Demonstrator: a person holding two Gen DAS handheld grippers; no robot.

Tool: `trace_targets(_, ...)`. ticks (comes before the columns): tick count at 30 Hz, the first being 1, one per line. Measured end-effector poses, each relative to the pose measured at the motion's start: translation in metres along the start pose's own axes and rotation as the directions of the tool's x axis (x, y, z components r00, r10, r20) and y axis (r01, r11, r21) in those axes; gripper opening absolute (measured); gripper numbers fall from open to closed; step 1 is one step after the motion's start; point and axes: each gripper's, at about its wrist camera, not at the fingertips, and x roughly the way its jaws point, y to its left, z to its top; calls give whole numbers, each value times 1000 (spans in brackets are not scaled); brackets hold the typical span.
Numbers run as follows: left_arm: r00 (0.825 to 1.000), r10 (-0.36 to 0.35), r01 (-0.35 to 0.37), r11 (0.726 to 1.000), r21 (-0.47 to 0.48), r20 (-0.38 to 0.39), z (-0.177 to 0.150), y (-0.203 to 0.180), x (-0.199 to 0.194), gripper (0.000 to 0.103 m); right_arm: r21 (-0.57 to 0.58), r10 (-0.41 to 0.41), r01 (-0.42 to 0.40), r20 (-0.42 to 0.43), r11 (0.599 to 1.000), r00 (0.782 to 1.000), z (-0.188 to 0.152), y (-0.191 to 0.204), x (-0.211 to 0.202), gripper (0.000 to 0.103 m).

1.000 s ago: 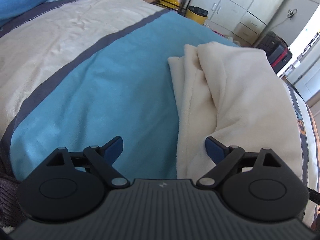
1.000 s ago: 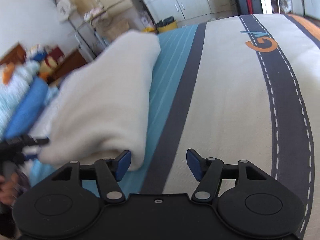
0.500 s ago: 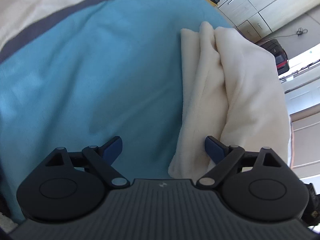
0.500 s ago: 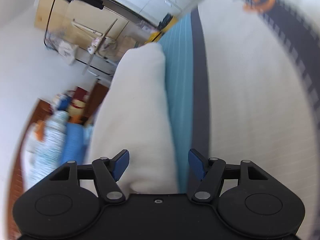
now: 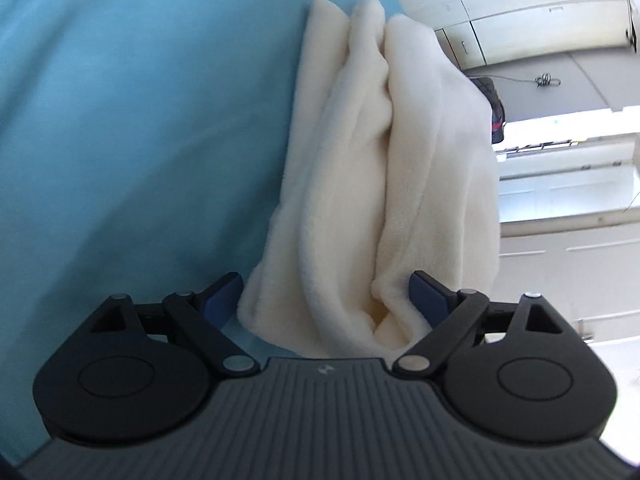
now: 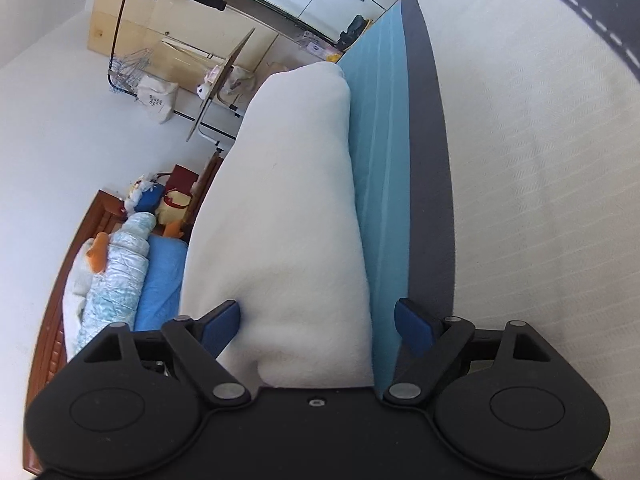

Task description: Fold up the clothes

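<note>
A cream fleece garment (image 5: pixel 384 184) lies folded in thick layers on the blue part of the bedspread (image 5: pixel 120 128). My left gripper (image 5: pixel 326 294) is open, its blue fingers on either side of the garment's near end. In the right wrist view the same garment (image 6: pixel 288 216) shows as a smooth folded bundle. My right gripper (image 6: pixel 318 320) is open, with the bundle's near end between its fingers, nearer the left finger (image 6: pixel 222 322).
The bedspread has a grey stripe (image 6: pixel 430 200) and a cream area (image 6: pixel 540 200) to the right. Pillows and soft toys (image 6: pixel 120 248) lie at the bed's head. White cupboards (image 5: pixel 540 8) and a clothes rack (image 6: pixel 180 40) stand beyond the bed.
Both grippers have rolled and closed in on the garment's ends. Its near ends now sit between the fingers of each gripper. Both grippers stay open.
</note>
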Motion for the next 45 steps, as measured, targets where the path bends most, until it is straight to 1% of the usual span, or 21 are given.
trace_targets(3, 997, 36, -41, 997, 70, 74, -3, -13, -5, 39, -9, 12, -12, 2, 1000, 1000, -2, 3, 3, 88)
trace_targets(4, 992, 68, -79, 991, 104, 110, -4, -20, -8, 30, -16, 19, -19, 3, 1000, 1000, -3, 5, 4, 77)
trace_targets(5, 983, 100, -122, 981, 148, 152, -6, -30, -11, 30, -4, 47, -47, -7, 999, 999, -5, 5, 6, 65)
trace_targets(8, 942, 155, -245, 922, 298, 297, -12, -66, -21, 22, 3, 43, -43, 4, 999, 999, -12, 15, 7, 51)
trace_targets(11, 894, 141, -318, 868, 381, 425, -7, -90, -35, 19, 1, 119, -120, -67, 993, 991, -15, 45, 7, 49)
trace_targets(12, 880, 130, -331, 857, 394, 457, -3, -95, -39, 20, 27, 189, -188, -93, 982, 978, -18, 54, 8, 49)
trace_targets(14, 886, 122, -275, 915, 296, 447, 19, -75, -48, 29, 33, 252, -250, -163, 968, 954, -25, 70, 13, 51)
trace_targets(17, 915, 94, -130, 989, 67, 392, 38, -27, -66, 31, -65, 121, -140, -233, 988, 965, -34, 81, 23, 58)
trace_targets(20, 933, 60, -34, 996, -77, 355, 29, 13, -86, 36, -39, 54, -66, -256, 997, 965, -33, 69, 24, 62)
trace_targets(22, 937, 54, -10, 992, -129, 346, 20, 27, -97, 56, 51, 92, -83, -199, 995, 976, -26, 56, 12, 68)
trace_targets(24, 939, 18, 29, 991, -130, 344, 9, 35, -106, 58, 86, 94, -84, -123, 993, 988, -15, 53, 0, 78)
trace_targets(28, 960, -56, 57, 998, 2, 276, 11, 19, -99, 62, 67, 57, -54, -46, 996, 997, 6, 56, -3, 84)
trace_targets(32, 942, -60, -17, 974, 225, 330, 7, -11, -100, 64, 17, 19, -18, -85, 1000, 996, 19, 62, 14, 86)
trace_targets(34, 923, -62, -75, 940, 334, 381, -1, -30, -105, 78, -25, -5, 3, -113, 1000, 994, 15, 60, 26, 86)
trace_targets(36, 944, -55, -82, 916, 393, 325, -4, -38, -97, 81, -36, -24, 19, -138, 999, 990, 4, 59, 34, 86)
trace_targets(38, 964, 12, -124, 904, 409, 266, -8, -40, -84, 81, -29, 9, -14, -186, 999, 982, -9, 56, 39, 86)
trace_targets(39, 958, 82, -193, 894, 405, 275, -8, -40, -76, 81, -44, 4, -13, -219, 999, 976, -14, 57, 42, 86)
trace_targets(40, 946, 152, -261, 879, 399, 284, -8, -40, -68, 81, -61, -3, -12, -250, 998, 968, -19, 57, 45, 85)
trace_targets(43, 878, 358, -454, 832, 319, 316, 0, -32, -54, 81, -186, -68, 21, -248, 982, 966, -33, 67, 43, 66)
trace_targets(44, 873, 379, -465, 837, 288, 307, 3, -26, -51, 81, -196, -72, 23, -245, 980, 967, -35, 67, 40, 60)
trace_targets(45, 885, 371, -441, 862, 250, 282, 6, -19, -51, 81, -197, -68, 20, -241, 980, 968, -36, 68, 38, 58)
